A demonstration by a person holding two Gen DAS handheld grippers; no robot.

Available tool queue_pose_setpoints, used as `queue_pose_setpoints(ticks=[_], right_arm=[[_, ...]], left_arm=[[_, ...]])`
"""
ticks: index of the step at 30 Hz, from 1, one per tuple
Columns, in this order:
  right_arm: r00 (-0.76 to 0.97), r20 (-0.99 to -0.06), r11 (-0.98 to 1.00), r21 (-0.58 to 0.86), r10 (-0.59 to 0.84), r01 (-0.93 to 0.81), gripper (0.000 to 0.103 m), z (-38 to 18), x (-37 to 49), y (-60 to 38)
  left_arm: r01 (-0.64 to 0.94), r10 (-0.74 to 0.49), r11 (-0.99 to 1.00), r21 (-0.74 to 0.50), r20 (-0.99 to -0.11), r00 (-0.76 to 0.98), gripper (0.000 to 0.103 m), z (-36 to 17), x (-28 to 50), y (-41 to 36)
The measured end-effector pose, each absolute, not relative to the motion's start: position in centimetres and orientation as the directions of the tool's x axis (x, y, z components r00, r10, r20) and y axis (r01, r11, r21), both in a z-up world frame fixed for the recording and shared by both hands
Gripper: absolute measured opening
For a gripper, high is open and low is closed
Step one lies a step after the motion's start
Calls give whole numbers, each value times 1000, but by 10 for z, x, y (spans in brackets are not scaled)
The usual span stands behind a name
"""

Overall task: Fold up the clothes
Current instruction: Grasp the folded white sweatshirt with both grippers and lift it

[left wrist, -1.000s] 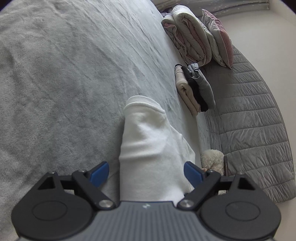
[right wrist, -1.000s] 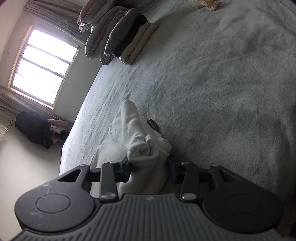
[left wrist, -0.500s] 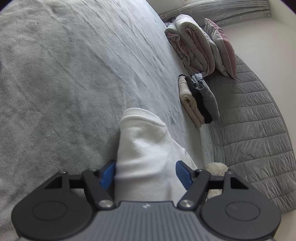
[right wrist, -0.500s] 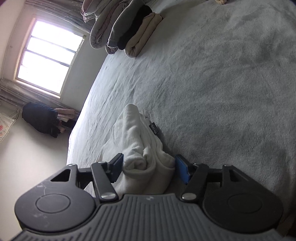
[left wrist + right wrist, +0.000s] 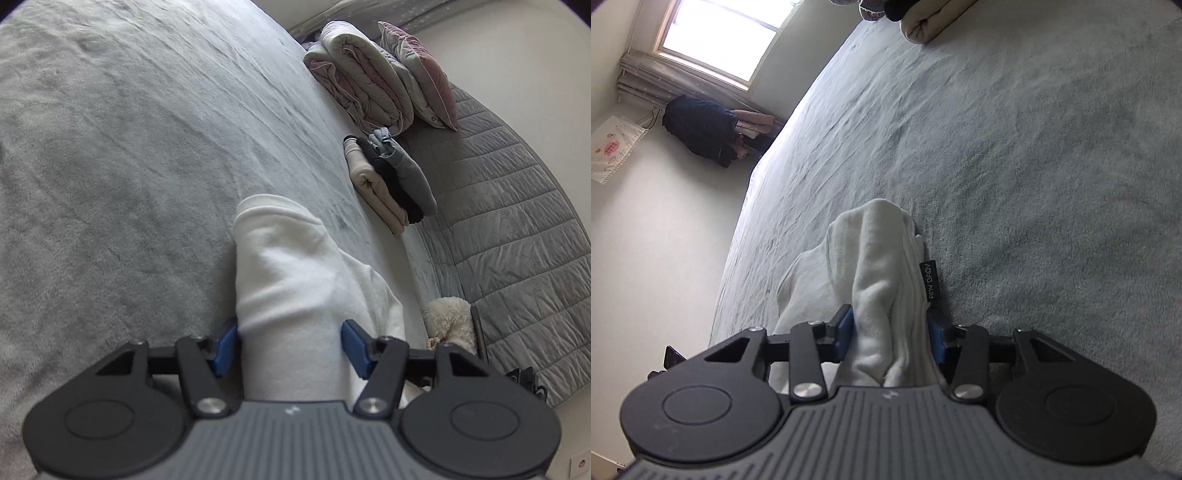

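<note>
A folded white garment lies on the grey bed cover. My left gripper has its blue pads closed in on both sides of one end of the white garment. In the right wrist view the same white garment, with a small black label, runs between the pads. My right gripper is shut on its other end, just above the bed cover.
A stack of folded clothes, beige, black and grey, lies by the quilted headboard. Rolled duvets and a pillow are beyond it. A cream plush toy is near the headboard. A window and dark clothes are off the bed.
My left gripper has closed from wide open onto the white garment. My right gripper loosened, then closed on the garment again. Both views have shifted.
</note>
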State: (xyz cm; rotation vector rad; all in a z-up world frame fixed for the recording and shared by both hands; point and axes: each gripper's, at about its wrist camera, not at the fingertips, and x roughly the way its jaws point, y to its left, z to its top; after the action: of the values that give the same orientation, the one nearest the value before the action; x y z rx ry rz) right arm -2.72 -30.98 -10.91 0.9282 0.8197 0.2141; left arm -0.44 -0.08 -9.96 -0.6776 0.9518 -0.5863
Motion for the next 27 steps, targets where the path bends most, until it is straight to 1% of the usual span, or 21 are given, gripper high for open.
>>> queue_pose_setpoints(ticks=[3, 8, 12, 20, 27], right_arm=[[687, -525, 598, 785, 502, 163, 43, -109, -31, -309], [676, -524, 597, 788, 518, 154, 40, -102, -27, -312], [673, -504, 570, 808, 541, 147, 40, -95, -20, -318], [697, -475, 556, 821, 537, 131, 39, -68, 6, -347], [745, -434, 554, 826, 506, 105, 39, -40, 41, -387]], left_arm=[[150, -694, 667, -729, -536, 480, 51, -98, -7, 0], [137, -679, 687, -714, -563, 471, 46, -86, 1, -2], [151, -671, 694, -704, -557, 489, 42, -68, 12, -10], [208, -680, 698, -685, -543, 494, 42, -31, 56, -48], [264, -694, 689, -675, -508, 511, 42, 4, 105, -100]])
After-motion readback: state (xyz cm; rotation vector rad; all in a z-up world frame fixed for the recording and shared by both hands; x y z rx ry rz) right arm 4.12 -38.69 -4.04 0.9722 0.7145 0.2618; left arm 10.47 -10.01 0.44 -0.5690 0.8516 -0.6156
